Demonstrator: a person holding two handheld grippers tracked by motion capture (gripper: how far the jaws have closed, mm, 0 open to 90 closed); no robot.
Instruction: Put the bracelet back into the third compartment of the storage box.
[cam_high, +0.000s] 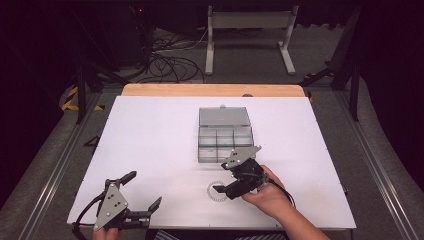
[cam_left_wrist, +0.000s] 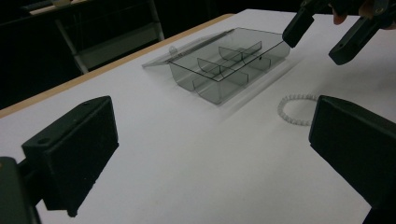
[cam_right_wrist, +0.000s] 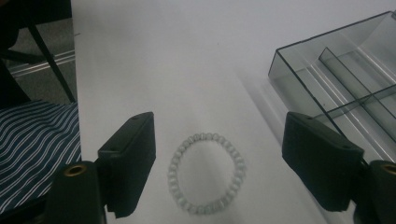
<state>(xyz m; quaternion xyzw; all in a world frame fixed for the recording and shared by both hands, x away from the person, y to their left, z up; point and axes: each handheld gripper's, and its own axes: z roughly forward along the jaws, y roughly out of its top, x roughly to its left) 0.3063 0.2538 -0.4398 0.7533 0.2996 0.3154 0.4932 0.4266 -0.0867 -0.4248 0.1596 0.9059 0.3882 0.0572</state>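
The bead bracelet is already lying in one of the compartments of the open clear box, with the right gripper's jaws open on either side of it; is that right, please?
Not quite. The bead bracelet lies on the white table, in front of the open clear box, not in a compartment. The right gripper view shows this. The right gripper does have its jaws open on either side of it.

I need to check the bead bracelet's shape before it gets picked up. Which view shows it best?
The right gripper view: the bead bracelet lies whole as a ring between the open jaws. The left gripper view cuts part of it behind a jaw; the high view shows it small, partly under the right gripper.
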